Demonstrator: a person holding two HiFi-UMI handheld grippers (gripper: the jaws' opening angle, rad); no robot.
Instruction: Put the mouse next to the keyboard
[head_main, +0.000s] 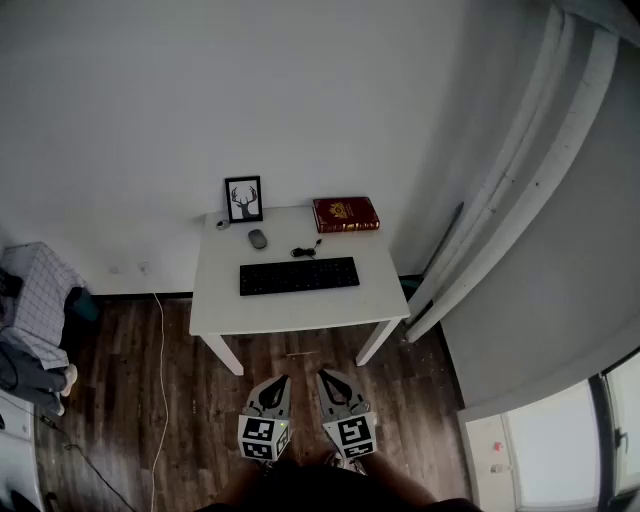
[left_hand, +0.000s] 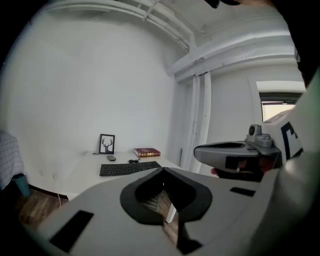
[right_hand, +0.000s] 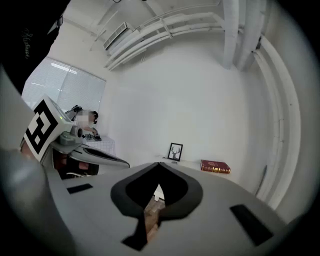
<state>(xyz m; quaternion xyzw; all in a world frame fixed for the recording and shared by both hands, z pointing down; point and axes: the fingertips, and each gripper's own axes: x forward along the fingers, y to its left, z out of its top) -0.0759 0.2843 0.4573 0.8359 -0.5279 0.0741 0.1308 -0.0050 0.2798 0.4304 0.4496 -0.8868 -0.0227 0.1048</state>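
A small grey mouse lies on the white table, behind the left end of the black keyboard. Both grippers hang low over the wood floor, well short of the table's front edge. My left gripper and my right gripper sit side by side, both shut with nothing between their jaws. In the left gripper view the keyboard and mouse show far ahead beyond the closed tips. The right gripper view has closed tips and no mouse in sight.
A framed deer picture, a red book and a coiled black cable share the table's back half. Checked cloth is piled at the left, a white cord trails on the floor, and white pipes run along the right wall.
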